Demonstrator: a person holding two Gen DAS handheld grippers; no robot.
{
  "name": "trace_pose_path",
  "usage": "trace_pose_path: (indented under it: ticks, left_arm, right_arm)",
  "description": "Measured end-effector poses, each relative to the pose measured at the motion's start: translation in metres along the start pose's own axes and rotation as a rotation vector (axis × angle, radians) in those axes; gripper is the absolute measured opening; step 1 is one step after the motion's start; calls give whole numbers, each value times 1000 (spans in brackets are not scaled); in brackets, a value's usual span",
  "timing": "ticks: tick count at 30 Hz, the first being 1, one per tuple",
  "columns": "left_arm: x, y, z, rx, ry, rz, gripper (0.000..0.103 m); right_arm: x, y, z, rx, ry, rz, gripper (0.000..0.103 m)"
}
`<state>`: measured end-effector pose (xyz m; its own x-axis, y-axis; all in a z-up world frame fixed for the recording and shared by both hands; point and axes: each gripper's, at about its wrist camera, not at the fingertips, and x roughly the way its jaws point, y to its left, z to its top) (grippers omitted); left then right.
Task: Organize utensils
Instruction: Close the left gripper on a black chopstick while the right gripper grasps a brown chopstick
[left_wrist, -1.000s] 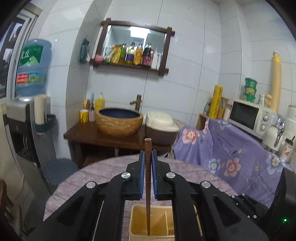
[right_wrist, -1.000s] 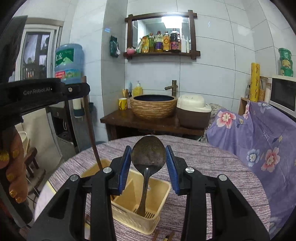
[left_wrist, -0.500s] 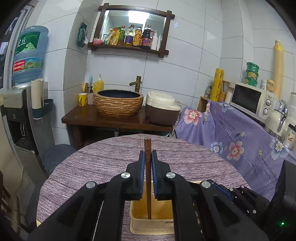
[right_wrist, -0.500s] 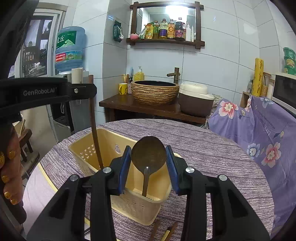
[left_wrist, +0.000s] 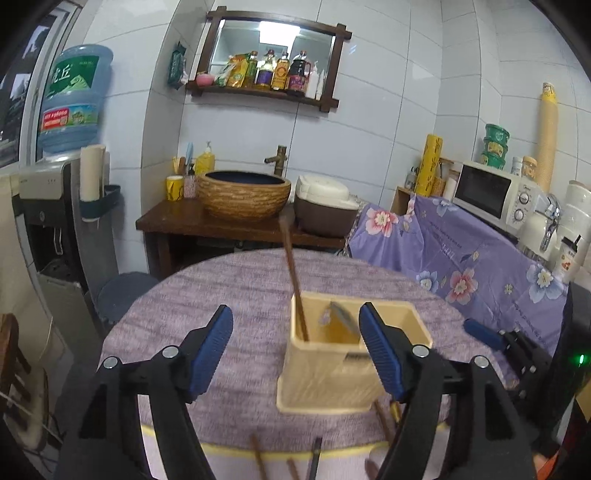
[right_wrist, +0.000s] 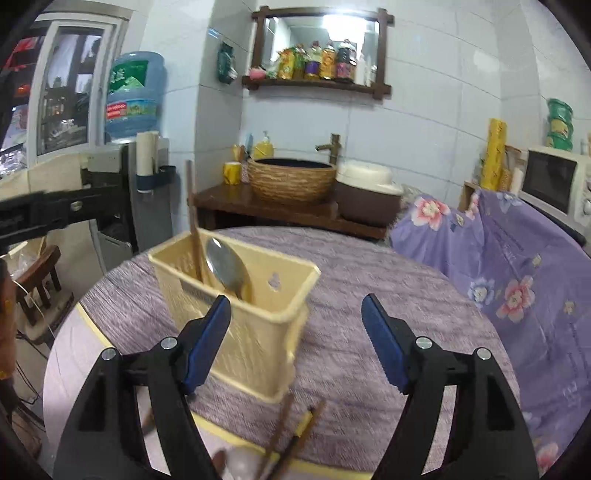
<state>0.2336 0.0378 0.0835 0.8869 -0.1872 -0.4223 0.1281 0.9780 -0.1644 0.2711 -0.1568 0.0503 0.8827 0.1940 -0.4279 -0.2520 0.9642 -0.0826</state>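
Chopstick (left_wrist: 293, 280) and spoon (right_wrist: 227, 267) stand in the holder (right_wrist: 258, 332) (beyond both grippers' wide-open, empty fingers).

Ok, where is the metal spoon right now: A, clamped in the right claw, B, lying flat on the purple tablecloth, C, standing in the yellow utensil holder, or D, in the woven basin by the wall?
C: the spoon stands bowl-up inside the yellow holder beside the chopstick, and the right claw is open with nothing between its fingers.
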Motion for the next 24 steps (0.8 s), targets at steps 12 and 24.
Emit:
trace_pose_path:
  ticks: [12, 24]
  left_arm:
    - [35, 0, -98, 99, 315, -53, 51]
    - [84, -35, -127, 322, 530, -87, 38]
  right_arm:
    - [0, -42, -107, 193, 299, -65, 70]
    - [-6, -38, -119, 204, 307, -27, 70]
